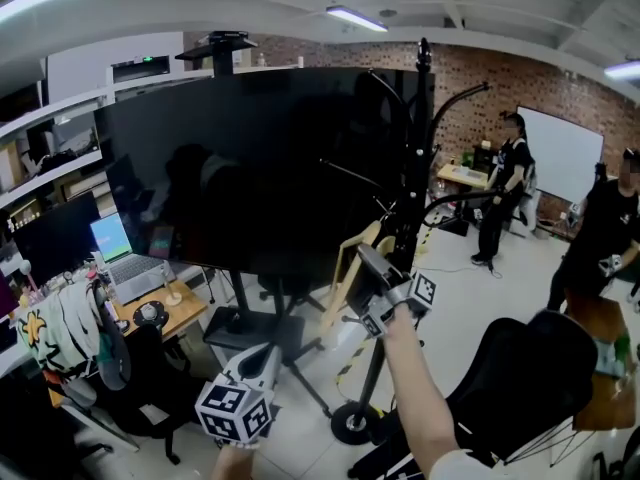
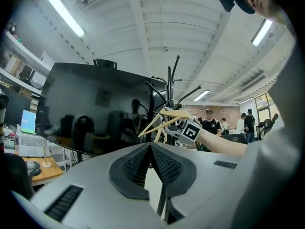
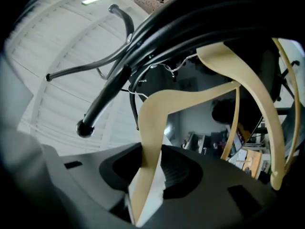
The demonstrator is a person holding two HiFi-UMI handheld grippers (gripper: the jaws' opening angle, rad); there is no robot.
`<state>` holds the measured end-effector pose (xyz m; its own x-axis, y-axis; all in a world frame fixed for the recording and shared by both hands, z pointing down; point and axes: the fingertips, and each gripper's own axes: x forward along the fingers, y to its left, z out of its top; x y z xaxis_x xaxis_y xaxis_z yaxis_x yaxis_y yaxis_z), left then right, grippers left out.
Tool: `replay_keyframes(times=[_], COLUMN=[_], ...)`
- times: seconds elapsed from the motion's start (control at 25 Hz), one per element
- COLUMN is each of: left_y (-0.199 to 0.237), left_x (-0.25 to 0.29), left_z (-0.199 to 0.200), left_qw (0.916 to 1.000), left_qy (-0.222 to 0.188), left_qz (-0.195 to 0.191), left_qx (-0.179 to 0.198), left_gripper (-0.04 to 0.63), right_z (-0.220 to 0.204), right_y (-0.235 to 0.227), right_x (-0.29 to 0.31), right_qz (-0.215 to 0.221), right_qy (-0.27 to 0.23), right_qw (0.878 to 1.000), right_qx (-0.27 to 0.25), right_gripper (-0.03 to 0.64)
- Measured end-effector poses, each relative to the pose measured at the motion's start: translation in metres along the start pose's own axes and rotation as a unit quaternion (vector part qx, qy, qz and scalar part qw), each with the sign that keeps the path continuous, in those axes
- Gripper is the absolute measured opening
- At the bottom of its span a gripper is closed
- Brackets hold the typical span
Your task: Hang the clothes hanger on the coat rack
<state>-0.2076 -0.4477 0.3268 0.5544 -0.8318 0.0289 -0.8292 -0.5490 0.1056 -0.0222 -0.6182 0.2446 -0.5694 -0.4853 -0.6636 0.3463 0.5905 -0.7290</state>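
Clothes hanger [image 3: 159,128]: pale wood, clamped by one shoulder arm between the pads of the right tongs [image 3: 148,168], raised and tilted upward toward the rack. Not yet released, so counted as unhung.

Closest in, low in the head view: left tongs [image 2: 151,149], pads together at the tips, nothing between them, apparently no part in the hanging.

Just past the right tongs: curved black arms of the coat rack [image 1: 424,78], crossing right over the top of the hanger in the right gripper view, very close to its neck. Hook over an arm or merely beside one: cannot tell, too dark and crowded there.

Judged from this: carrying and lifting done, hanger brought right up to the rack. Left to do: seating the hook on one arm, opening the tongs, drawing clear without dragging the hanger off.

Farther back: large dark screen [image 1: 250,168], a table [image 1: 185,313] with a laptop [image 1: 125,258], people [image 1: 505,183] standing near the brick wall [image 1: 480,78].
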Motion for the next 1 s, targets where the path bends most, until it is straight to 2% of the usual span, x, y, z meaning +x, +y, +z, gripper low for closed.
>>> replay_keyframes(times=[0.16,0.4,0.64,0.76,1.0], left_y=[-0.003,-0.01,-0.017,-0.021,-0.031], left_x=[0.003,0.008,0.012,0.015,0.017], left_z=[-0.003,-0.007,-0.01,-0.011,-0.014], left_qw=[1.0,0.9999,0.9997,0.9996,0.9993], left_qy=[0.003,0.006,0.01,0.013,0.016], left_qz=[-0.004,-0.013,-0.02,-0.025,-0.033], left_qx=[-0.002,-0.003,-0.003,-0.003,-0.003], left_gripper=[-0.009,-0.009,-0.009,-0.009,-0.009], right_z=[0.003,0.002,0.006,0.003,0.007], right_y=[-0.006,-0.02,-0.03,-0.034,-0.034], right_x=[-0.011,-0.029,-0.048,-0.057,-0.071], right_qz=[-0.012,-0.075,-0.108,-0.128,-0.14], right_qy=[-0.004,0.012,0.021,0.024,0.018], right_qw=[1.0,0.995,0.989,0.986,0.984], right_qx=[-0.007,-0.069,-0.099,-0.107,-0.108], right_gripper=[0.138,0.138,0.14,0.141,0.144])
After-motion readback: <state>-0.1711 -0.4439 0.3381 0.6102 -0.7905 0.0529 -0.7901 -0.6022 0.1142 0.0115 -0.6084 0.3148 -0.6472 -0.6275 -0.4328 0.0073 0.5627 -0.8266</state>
